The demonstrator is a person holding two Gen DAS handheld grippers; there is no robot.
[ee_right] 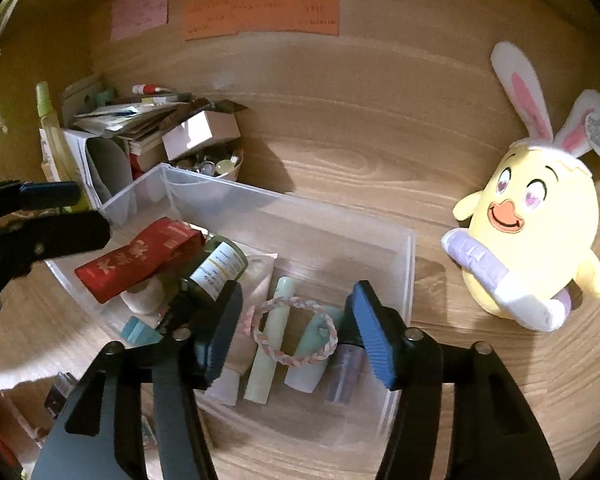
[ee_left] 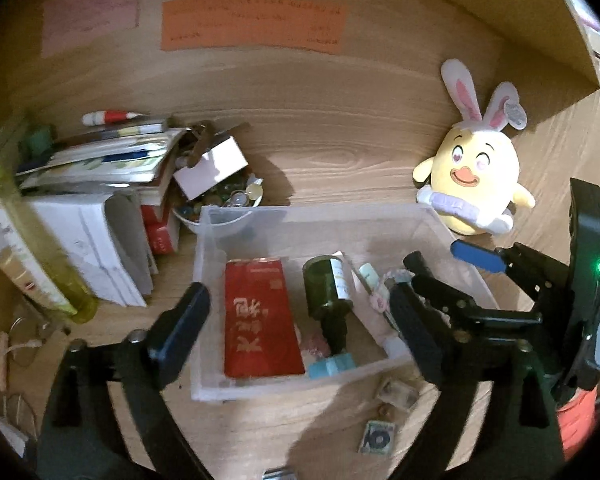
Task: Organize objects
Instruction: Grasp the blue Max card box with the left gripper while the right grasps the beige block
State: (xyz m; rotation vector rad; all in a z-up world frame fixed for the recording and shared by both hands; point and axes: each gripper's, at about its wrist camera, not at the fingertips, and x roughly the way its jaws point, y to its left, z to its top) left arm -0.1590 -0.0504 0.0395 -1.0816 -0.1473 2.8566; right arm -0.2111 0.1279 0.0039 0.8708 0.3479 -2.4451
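Note:
A clear plastic bin [ee_left: 216, 240] [ee_right: 404, 264] stands on the wooden desk. In it lie a red envelope [ee_left: 260, 320] [ee_right: 136, 260], a dark green bottle [ee_left: 326, 288] [ee_right: 216, 268], a pale green tube [ee_right: 270, 344], a mint tube [ee_right: 312, 356] and a pink braided bracelet [ee_right: 294, 330]. My left gripper [ee_left: 296, 332] is open and empty over the bin's left half. My right gripper [ee_right: 294, 336] is open and empty just above the bracelet; it also shows in the left wrist view [ee_left: 444, 264].
A yellow chick plush with rabbit ears [ee_left: 474, 184] [ee_right: 536, 236] sits right of the bin. A pile of books and boxes [ee_left: 100, 184] and a bowl of beads [ee_left: 228, 200] stand at the left. Small packets [ee_left: 380, 436] lie in front of the bin.

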